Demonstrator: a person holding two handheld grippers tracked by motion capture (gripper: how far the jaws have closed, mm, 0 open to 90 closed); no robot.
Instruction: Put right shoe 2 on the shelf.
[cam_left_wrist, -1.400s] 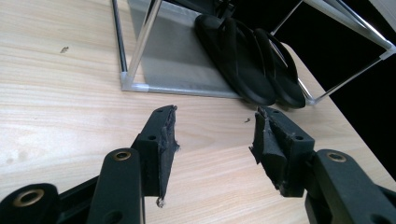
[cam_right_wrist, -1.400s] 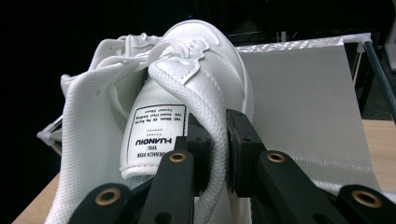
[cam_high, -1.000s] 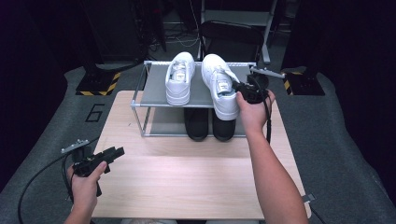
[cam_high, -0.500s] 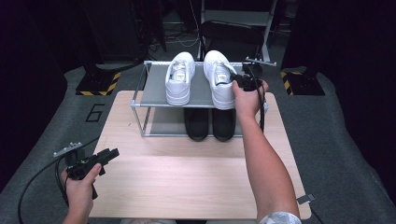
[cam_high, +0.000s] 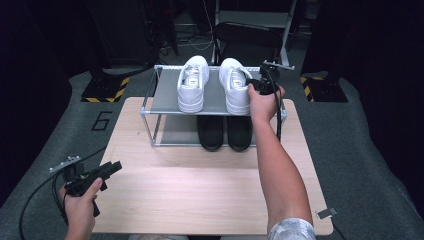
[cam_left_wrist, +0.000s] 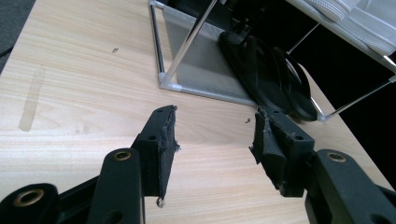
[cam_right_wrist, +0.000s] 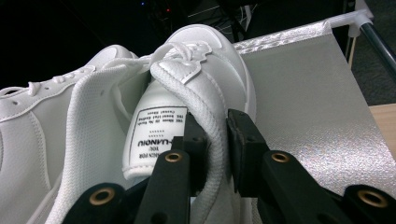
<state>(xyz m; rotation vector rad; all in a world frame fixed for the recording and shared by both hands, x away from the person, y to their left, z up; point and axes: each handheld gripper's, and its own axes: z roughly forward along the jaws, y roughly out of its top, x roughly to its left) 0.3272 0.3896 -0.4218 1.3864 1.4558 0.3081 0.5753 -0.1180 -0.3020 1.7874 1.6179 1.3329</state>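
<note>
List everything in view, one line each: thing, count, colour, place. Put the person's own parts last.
white sneakers: 2, white, side by side on the top shelf of the rack; the right one has its collar between the right tongs' pads
black shoes: 2, black, side by side on the lower shelf
shoe rack: 1, silver frame with grey shelves, at the far edge of the table
table: 1, light wood, middle of the high view
floor mat: 1, grey, around the table, marked with a 6 at left
left tongs: 1, black, open and empty, over the table's near left corner
right tongs: 1, black, at the right sneaker's collar, jaws just beginning to open
forearms: 2, entering from the bottom
</note>
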